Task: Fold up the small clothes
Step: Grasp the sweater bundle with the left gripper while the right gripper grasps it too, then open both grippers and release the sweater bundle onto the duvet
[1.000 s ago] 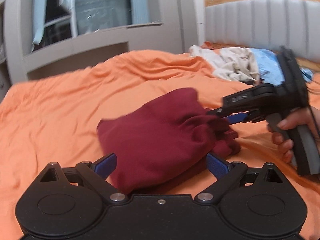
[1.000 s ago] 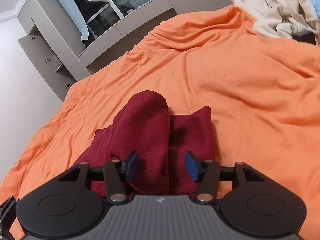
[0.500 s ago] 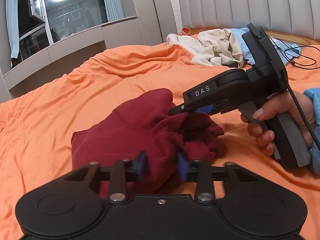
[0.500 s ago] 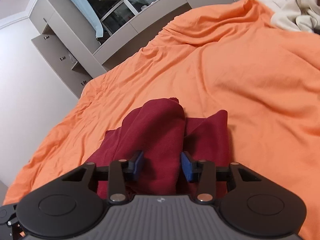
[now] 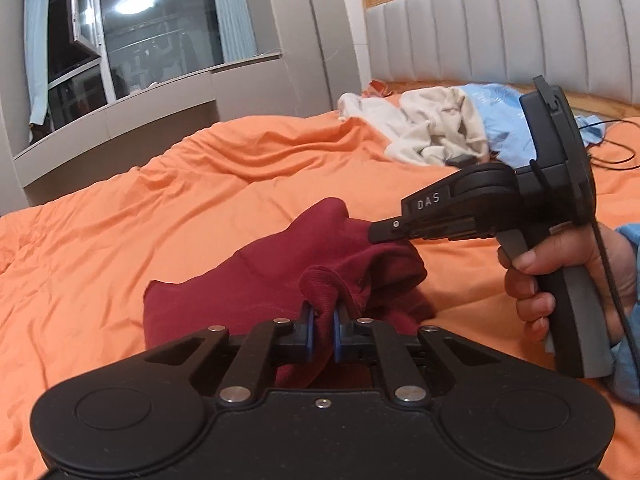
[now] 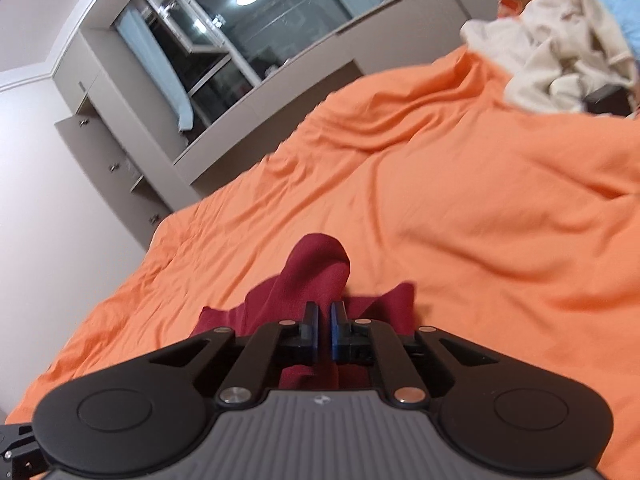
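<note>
Now both tongs have bitten into the dark red knit garment [image 5: 280,280], where a second ago both stood wide over it. Starting on the left: the left gripper [image 5: 322,330] is closing its blue pads on a ribbed fold of the cloth, which bulges up between them, and the garment's body spreads away ahead of and to the left of those tongs on the orange bed cover [image 5: 160,208]. Further right, the right gripper [image 6: 324,330], held in a person's hand [image 5: 560,276], has shut on another bunch of the same cloth, with a raised hump of fabric just ahead of its tips. With two corners pinched, the garment looks ready to be lifted and spread or drawn over for a fold; no neat fold is made yet

For room: ahead of both tongs the orange cover lies wide and bare, rumpled but free. Far ahead and to the right sits a heap of cream and pale blue clothes [image 5: 440,128] near the grey padded headboard [image 5: 500,40], well apart from the work. Left of the tongs the cover runs towards the grey window ledge [image 5: 120,120]
</note>
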The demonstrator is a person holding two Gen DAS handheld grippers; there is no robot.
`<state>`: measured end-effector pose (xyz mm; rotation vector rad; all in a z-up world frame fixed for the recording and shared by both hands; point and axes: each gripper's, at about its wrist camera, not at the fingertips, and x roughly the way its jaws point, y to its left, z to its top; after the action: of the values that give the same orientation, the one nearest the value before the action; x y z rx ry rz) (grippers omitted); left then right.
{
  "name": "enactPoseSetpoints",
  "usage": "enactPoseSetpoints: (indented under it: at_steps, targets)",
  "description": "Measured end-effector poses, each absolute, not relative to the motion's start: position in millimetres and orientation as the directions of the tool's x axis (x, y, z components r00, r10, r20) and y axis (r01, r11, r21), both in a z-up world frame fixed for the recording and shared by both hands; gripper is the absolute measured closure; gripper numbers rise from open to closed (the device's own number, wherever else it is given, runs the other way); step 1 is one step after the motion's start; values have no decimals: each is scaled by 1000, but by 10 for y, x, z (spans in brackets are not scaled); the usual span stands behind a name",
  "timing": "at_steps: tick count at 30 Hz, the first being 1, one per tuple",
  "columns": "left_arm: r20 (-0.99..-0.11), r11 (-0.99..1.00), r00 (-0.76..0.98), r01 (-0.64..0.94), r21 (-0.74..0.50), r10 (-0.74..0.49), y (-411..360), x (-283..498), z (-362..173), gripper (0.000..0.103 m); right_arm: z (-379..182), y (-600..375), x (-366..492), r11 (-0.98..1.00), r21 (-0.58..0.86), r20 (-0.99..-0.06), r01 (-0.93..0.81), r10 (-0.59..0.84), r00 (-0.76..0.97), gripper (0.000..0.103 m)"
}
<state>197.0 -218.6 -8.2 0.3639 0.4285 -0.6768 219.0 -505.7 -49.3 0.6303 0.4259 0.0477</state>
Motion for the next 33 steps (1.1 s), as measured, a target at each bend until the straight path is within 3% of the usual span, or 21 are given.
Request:
enactPoseSetpoints:
  at_steps: [6, 10, 13, 16, 18, 20, 24, 26, 29, 33]
  targets:
    - [-536, 671, 669, 704, 233, -516, -2404, 1902, -207, 94, -577, -5220, 2233, 800, 578, -434, 160, 135, 891, 96]
    - [-571, 678, 647, 707, 201, -505, -2386, 1935, -299, 93, -667, -5188, 2296, 813, 552, -474, 184, 125, 871, 96]
    - [-577, 698, 635, 700, 149, -514, -2331, 1974, -289, 88, -683, -5166, 2292, 815, 548, -484, 187, 126, 866, 94]
    - [-583, 708, 612, 700, 87, -534, -2284, 2015, -272, 77, -684, -5163, 2250, 823, 528, -499, 208, 103, 861, 86]
    - [-582, 713, 603, 699, 55, -546, -2268, 2023, -259, 64, -682, -5169, 2218, 828, 515, -506, 219, 88, 858, 76]
    - [-579, 719, 599, 694, 32, -553, -2244, 2016, -245, 51, -679, -5164, 2192, 829, 510, -509, 228, 78, 857, 51]
    - [-563, 735, 604, 678, -10, -564, -2148, 1978, -182, 29, -645, -5117, 2117, 851, 473, -504, 227, 50, 862, 31]
    - [-548, 753, 621, 657, -26, -560, -2079, 1976, -128, 15, -632, -5075, 2063, 864, 448, -501, 230, 29, 865, 14]
    - [-531, 789, 656, 614, -38, -536, -1940, 1991, -40, 3, -609, -5029, 1948, 877, 426, -485, 224, 13, 874, 5]
    - [-516, 832, 698, 552, -55, -497, -1706, 2095, 57, 1, -553, -4939, 1763, 887, 414, -479, 205, 21, 877, 2]
